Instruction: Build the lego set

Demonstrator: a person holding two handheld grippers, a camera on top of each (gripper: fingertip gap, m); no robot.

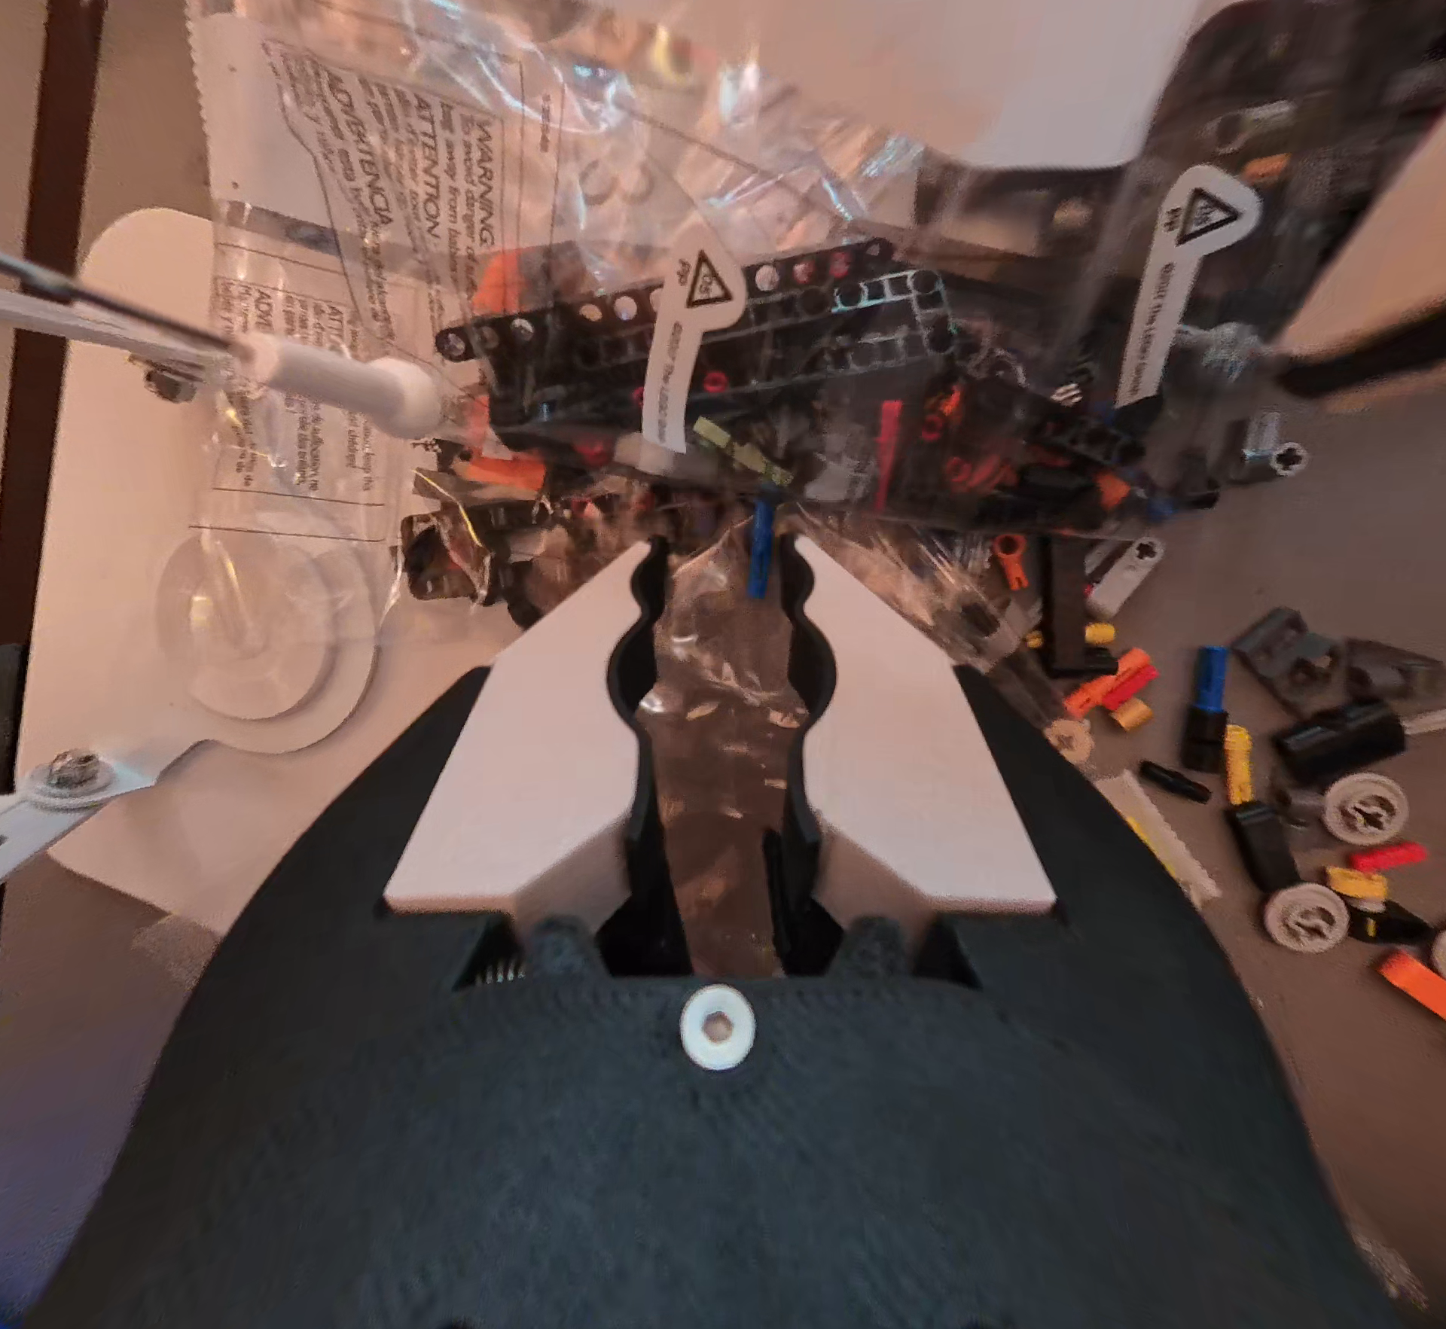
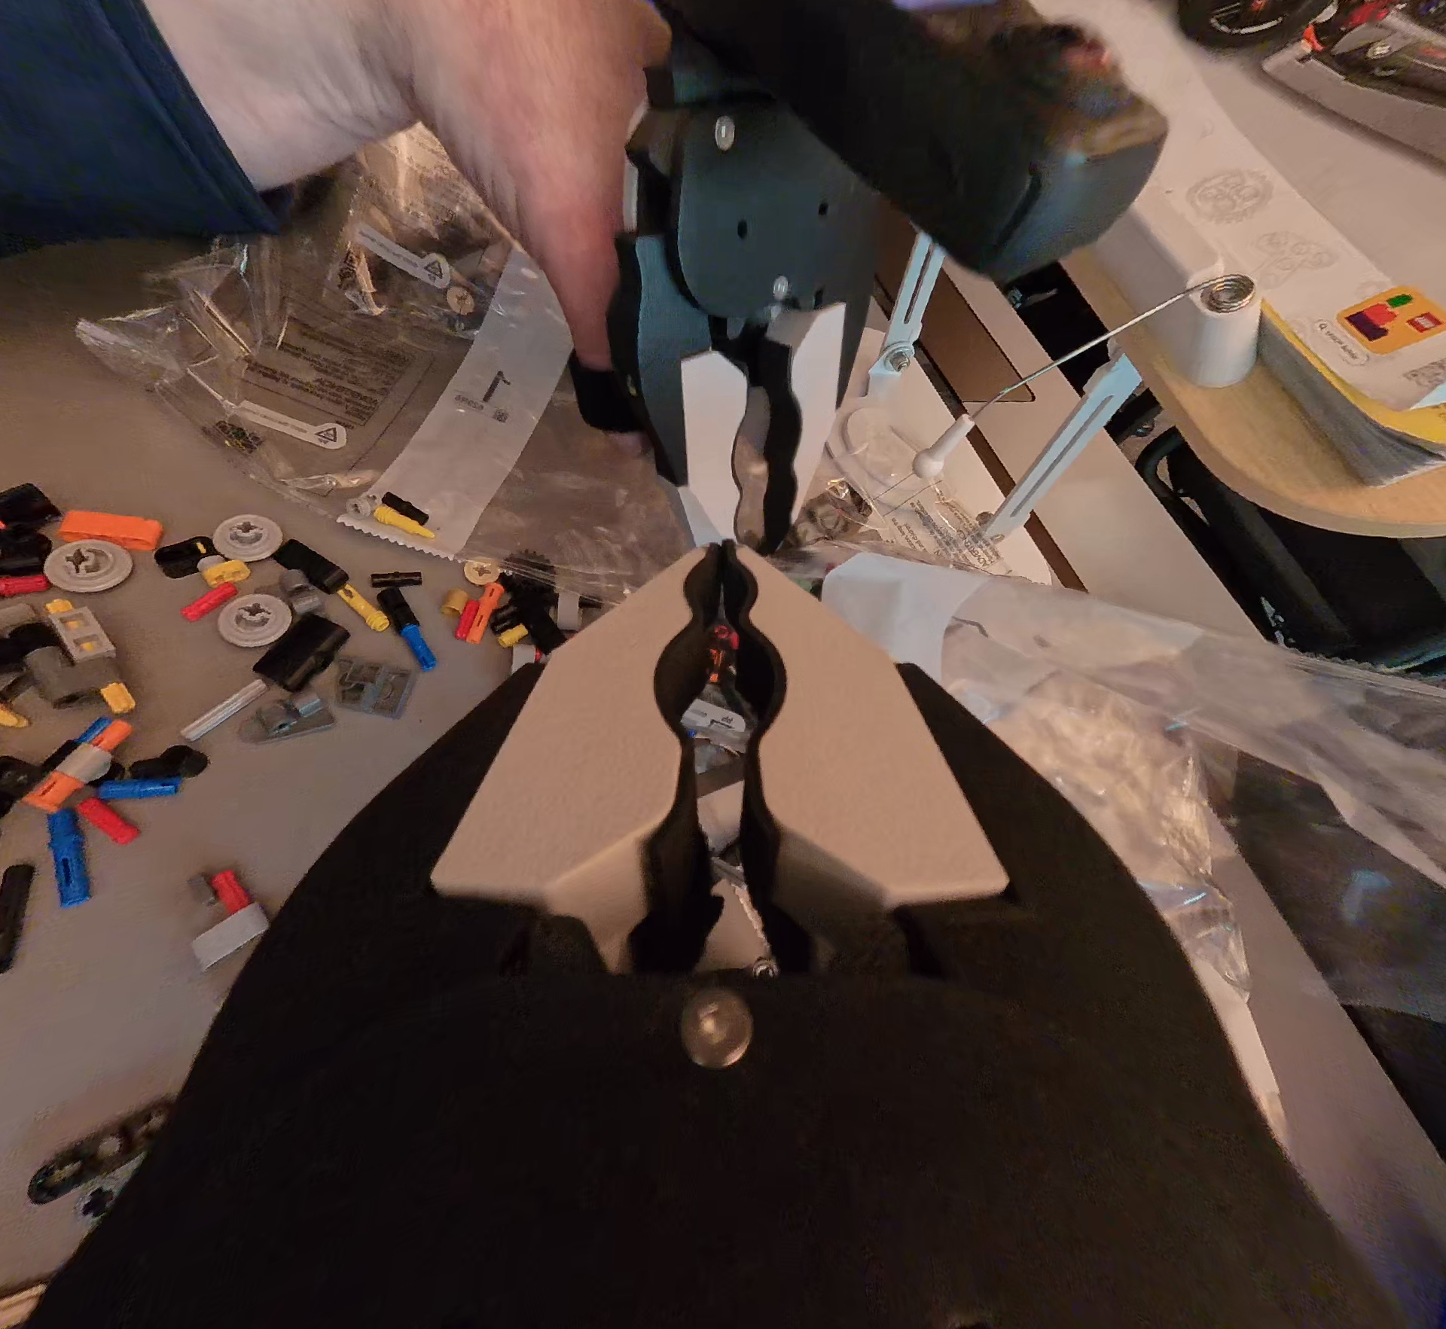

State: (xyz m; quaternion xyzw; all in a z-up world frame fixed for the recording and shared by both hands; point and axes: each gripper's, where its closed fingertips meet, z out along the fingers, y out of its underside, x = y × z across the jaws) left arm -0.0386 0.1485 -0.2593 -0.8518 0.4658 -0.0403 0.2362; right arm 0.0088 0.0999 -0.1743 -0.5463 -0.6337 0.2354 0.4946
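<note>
The left wrist view shows, from the left, a white stand with a thin wire arm, then a clear plastic bag full of black, red and orange lego pieces, held up in the middle. The left hand-held gripper has its two fingers a little apart with the shiny bag between them, and I cannot tell if it grips it. On the right, loose lego pieces lie on the grey desk. In the right wrist view, more small pieces are spread on the desk on the left, beside an empty bag. A person's hand holds the left hand-held gripper up in the middle. The right hand-held gripper is pinched tight on the clear plastic bag at its tips. A booklet lies far right.
</note>
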